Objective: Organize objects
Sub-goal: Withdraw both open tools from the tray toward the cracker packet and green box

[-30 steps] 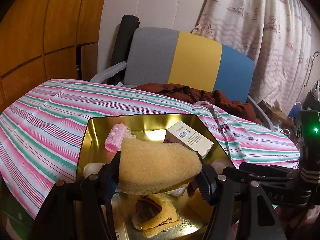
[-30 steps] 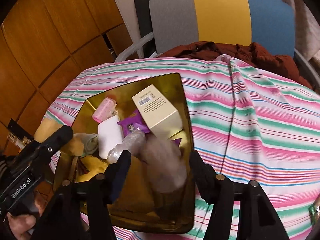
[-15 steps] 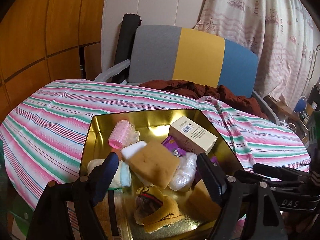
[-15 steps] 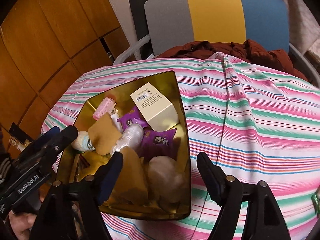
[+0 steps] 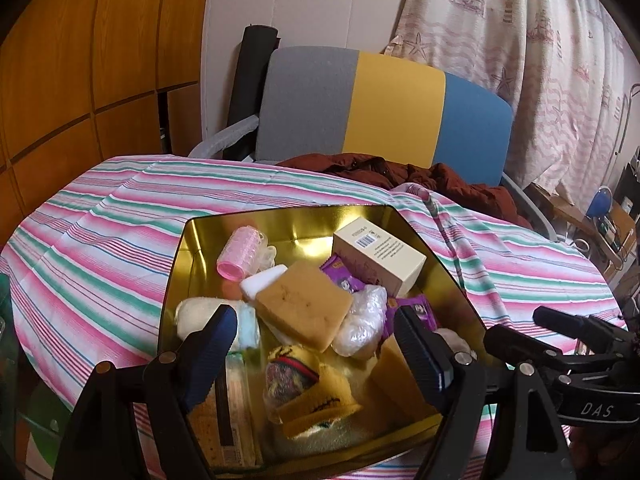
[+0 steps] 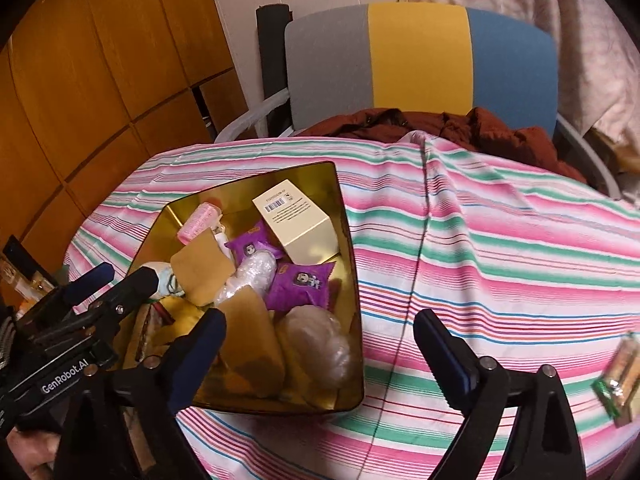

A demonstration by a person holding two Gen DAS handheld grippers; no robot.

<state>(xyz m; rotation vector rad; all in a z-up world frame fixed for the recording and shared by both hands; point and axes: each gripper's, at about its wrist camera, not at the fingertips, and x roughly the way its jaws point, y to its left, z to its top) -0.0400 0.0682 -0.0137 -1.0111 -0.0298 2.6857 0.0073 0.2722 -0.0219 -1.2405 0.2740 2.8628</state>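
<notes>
A gold tin (image 5: pixel 176 264) sits on the striped tablecloth (image 5: pixel 100 256), filled with several items. A tan sponge (image 5: pixel 304 304) lies on top in the middle. Around it are a pink hair roller (image 5: pixel 240 252), a cream box (image 5: pixel 380 256), purple snack packets (image 6: pixel 300 284) and a clear-wrapped bundle (image 6: pixel 316 340). My left gripper (image 5: pixel 314 328) hovers open above the tin's near end, holding nothing. My right gripper (image 6: pixel 320 328) is open and empty over the tin's near right corner. Each gripper shows in the other's view, the right gripper (image 5: pixel 516 324) and the left gripper (image 6: pixel 126 274).
A green packet (image 6: pixel 616 376) lies on the cloth at the far right. A grey, yellow and blue chair (image 5: pixel 384 112) with a brown jacket (image 5: pixel 400 172) stands behind the table. Wooden panels (image 5: pixel 80 80) are at the left and a curtain (image 5: pixel 520 40) at the right.
The left gripper opened and dropped the tan sponge into the tin, then drew back. The right gripper let its wrapped bundle fall into the tin, opened wide and shifted right.
</notes>
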